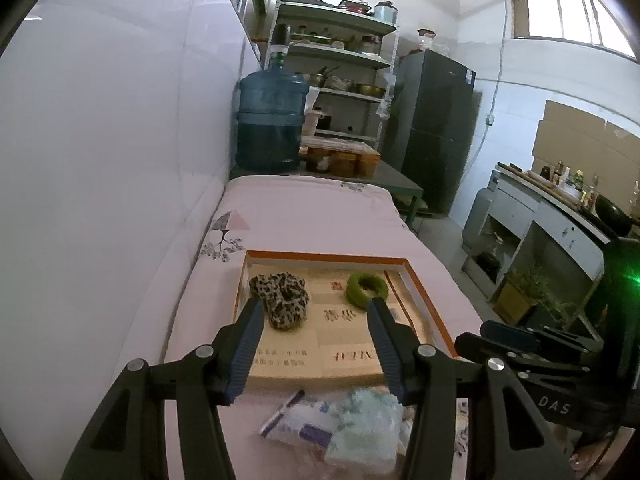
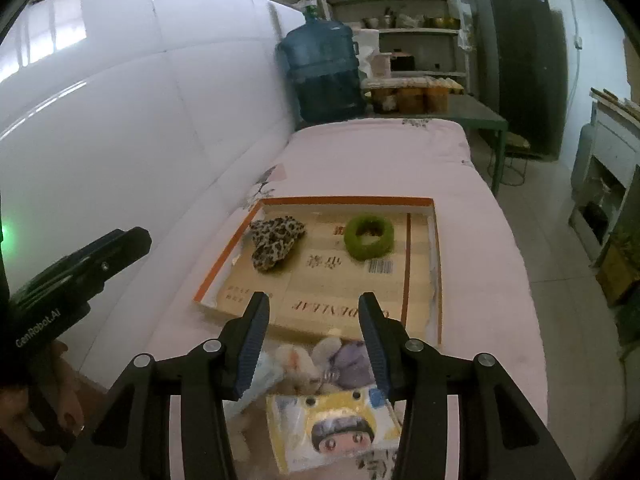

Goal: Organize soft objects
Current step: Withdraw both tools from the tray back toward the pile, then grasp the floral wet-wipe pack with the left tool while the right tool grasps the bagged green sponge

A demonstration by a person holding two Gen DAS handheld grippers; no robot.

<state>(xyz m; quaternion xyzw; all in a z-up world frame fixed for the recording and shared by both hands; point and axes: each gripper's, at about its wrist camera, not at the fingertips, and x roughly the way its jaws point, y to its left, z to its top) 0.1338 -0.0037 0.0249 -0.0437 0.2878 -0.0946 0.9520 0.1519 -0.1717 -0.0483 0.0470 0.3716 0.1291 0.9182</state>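
Observation:
A shallow cardboard box lid (image 1: 420,284) (image 2: 436,264) with an orange rim lies on the pink-covered table. In it are a leopard-print scrunchie (image 1: 280,296) (image 2: 276,242) at the left and a green fuzzy scrunchie (image 1: 366,289) (image 2: 369,237) at the right. My left gripper (image 1: 316,312) is open and empty above the lid's near half. My right gripper (image 2: 314,308) is open and empty above the lid's near edge. Before the lid lie tissue packs (image 1: 360,428), a yellow cartoon pack (image 2: 332,428), a pen (image 1: 282,412) and small plush toys (image 2: 332,360).
A white wall (image 1: 100,160) runs along the table's left side. A blue water jug (image 1: 270,120) (image 2: 324,68) and jars (image 1: 344,160) stand beyond the far end. Shelves, a dark fridge (image 1: 436,128) and a counter (image 1: 560,216) are to the right across the floor.

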